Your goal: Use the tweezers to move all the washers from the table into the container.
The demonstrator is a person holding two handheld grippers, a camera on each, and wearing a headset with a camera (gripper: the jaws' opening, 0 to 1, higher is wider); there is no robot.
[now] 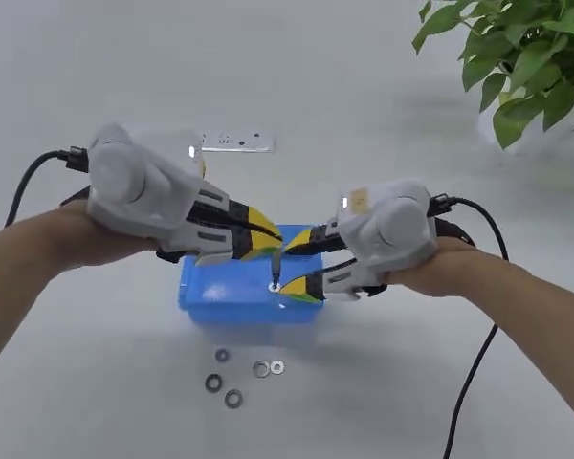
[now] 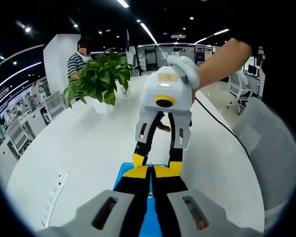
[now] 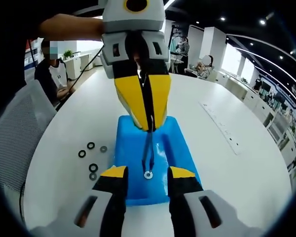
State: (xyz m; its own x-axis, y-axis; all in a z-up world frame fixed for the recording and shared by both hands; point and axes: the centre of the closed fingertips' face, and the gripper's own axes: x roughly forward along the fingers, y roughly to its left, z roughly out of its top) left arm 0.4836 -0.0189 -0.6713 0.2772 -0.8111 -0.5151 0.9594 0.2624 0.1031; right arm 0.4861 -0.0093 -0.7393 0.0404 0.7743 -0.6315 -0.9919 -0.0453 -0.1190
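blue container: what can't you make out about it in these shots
- Head view: the left gripper and right gripper cover much of the blue container, so its contents cannot be counted.
- Left gripper view: its own fingers hide most of the container.
- Right gripper view: whether the washer hangs from the tweezers or rests on the container floor is unclear.

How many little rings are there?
6. Five washers lie on the table in front of the blue container; one is at the tweezers' tip over it. More could hide inside.
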